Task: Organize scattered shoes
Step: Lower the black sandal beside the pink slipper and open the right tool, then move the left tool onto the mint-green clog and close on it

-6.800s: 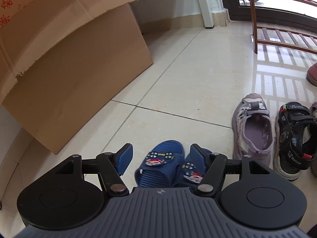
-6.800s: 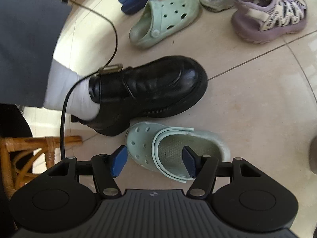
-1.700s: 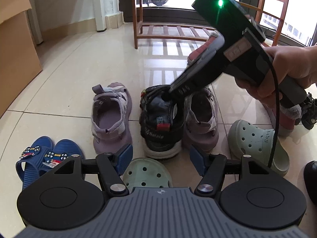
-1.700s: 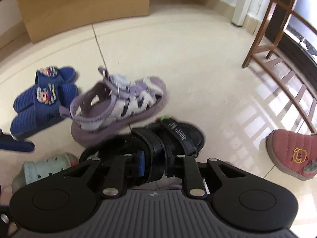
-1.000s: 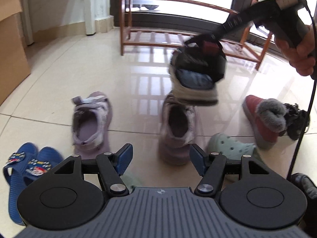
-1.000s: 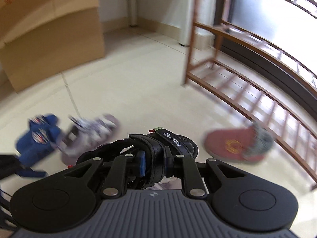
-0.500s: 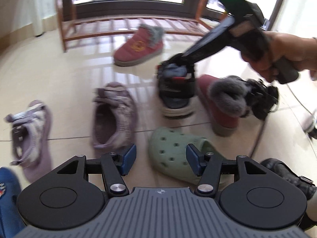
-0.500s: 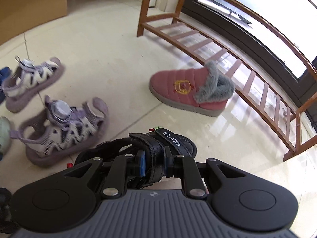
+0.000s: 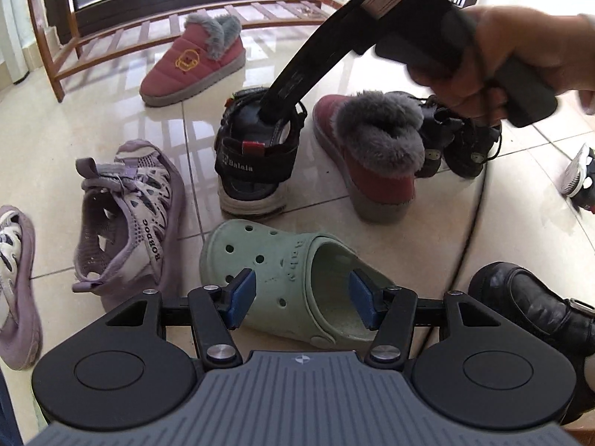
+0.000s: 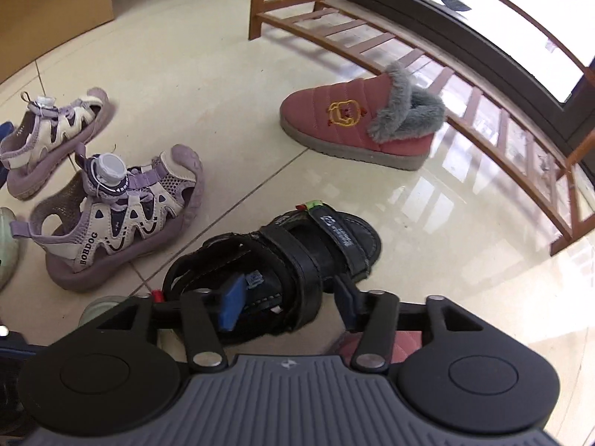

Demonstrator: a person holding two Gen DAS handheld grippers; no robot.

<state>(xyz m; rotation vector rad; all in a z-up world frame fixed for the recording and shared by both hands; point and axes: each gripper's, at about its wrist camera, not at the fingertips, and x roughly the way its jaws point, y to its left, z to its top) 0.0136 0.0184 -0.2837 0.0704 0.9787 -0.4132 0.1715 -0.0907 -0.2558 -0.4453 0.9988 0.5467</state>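
Right wrist: tongs [image 10: 286, 299] opening around black sandal [image 10: 293, 252]

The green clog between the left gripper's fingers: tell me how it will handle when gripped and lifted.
The green clog looks like moulded foam, so probably light. Its walls may squash a little under the pads. The left gripper straddles its open heel end, so the holed toe could sag on lifting. The smooth surface might slip slightly.

The left hand-held gripper [image 9: 302, 299] is pointed steeply downward, its blue pads [image 9: 242, 297] held well apart with nothing pressed. The right hand-held gripper [image 10: 286, 299] is gripped by a bare hand [image 9: 498, 55] and angled down; its jaws are opening, pads clear of any grip.
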